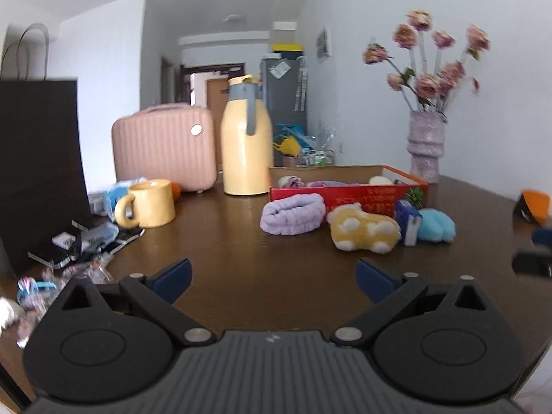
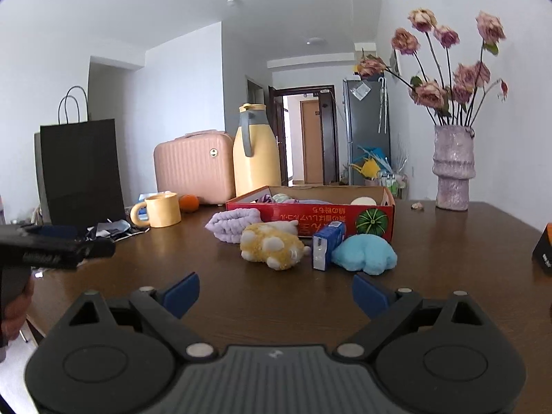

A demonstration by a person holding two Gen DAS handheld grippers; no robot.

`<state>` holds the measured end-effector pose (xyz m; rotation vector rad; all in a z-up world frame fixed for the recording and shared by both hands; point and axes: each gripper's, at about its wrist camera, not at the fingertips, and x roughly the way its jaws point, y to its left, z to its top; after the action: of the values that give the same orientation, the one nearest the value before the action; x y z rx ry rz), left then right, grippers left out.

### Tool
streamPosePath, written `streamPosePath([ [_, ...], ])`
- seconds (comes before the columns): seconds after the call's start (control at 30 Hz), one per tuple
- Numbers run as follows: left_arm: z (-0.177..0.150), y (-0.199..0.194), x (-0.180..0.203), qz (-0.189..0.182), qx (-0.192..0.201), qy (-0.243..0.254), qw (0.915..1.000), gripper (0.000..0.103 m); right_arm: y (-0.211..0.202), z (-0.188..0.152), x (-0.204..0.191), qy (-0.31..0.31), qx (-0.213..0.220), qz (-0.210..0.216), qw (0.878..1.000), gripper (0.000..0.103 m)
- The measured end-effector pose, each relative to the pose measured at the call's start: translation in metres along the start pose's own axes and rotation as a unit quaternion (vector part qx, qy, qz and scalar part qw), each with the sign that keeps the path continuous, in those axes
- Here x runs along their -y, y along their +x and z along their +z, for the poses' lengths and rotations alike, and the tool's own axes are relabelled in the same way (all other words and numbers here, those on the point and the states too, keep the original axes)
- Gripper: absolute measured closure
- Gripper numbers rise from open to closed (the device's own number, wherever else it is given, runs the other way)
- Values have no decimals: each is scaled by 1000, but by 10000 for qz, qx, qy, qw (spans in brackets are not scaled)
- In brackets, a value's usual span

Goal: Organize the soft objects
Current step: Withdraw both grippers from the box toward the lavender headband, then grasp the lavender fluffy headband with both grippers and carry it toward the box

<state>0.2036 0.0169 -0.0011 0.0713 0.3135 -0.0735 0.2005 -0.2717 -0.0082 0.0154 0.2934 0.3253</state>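
Standing before box [image 2: 345,215]: headband [image 2: 231,224], plush [image 2: 269,245], carton [image 2: 326,245] | both claws spread, empty

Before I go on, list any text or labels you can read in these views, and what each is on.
Nothing can be quoted with confidence.
Red cardboard box: a row of yellow characters on its front wall, printed upside down, too blurred to read.
Small blue carton: print too small to read.
Orange and black box at the table's right edge: white lettering, cut off and blurred.
Packets beside the black paper bag: illegible.
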Motion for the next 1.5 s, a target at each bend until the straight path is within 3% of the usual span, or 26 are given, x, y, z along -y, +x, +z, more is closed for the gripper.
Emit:
streamPosePath([
  [0.1,2,10,-6,46,-62,-327,9994,0,2,2,-5,16,-11,-47,10000,8],
  [0.3,5,30,-13,72,-117,-365,9992,0,31,12,-5,278,-150,-17,9995,10],
  [0.47,24,66,-27,139,-180,-583,9980,0,81,36,-7,338,-303,50,9990,19],
  [0.63,44,120,-49,33,-549,-1042,9930,6,139,59,-10,377,-389,228,9983,27],
  [0.77,54,167,-52,-176,-761,-938,9925,26,197,81,-12,282,-604,283,9974,36],
  [0.83,61,197,-55,-552,-964,-982,9889,37,230,89,-14,309,-835,382,9953,38],
  [0.9,66,232,-60,-798,-1251,-1131,9824,61,266,96,-18,300,-1071,464,9927,43],
  [0.97,65,261,-62,-875,-1490,-1206,9775,67,295,99,-23,208,-1276,417,9907,51],
  [1.0,64,272,-65,-904,-1566,-1272,9753,78,309,100,-25,148,-1374,396,9896,52],
  [1.13,51,290,-76,-1360,-1738,-1641,9615,86,337,89,-27,236,-1631,427,9854,80],
  [1.27,50,289,-79,-1415,-1728,-1625,9611,92,338,84,-30,167,-1604,446,9859,84],
  [1.5,47,286,-71,-1313,-1622,-1372,9683,95,337,80,-24,287,-1497,519,9869,86],
])
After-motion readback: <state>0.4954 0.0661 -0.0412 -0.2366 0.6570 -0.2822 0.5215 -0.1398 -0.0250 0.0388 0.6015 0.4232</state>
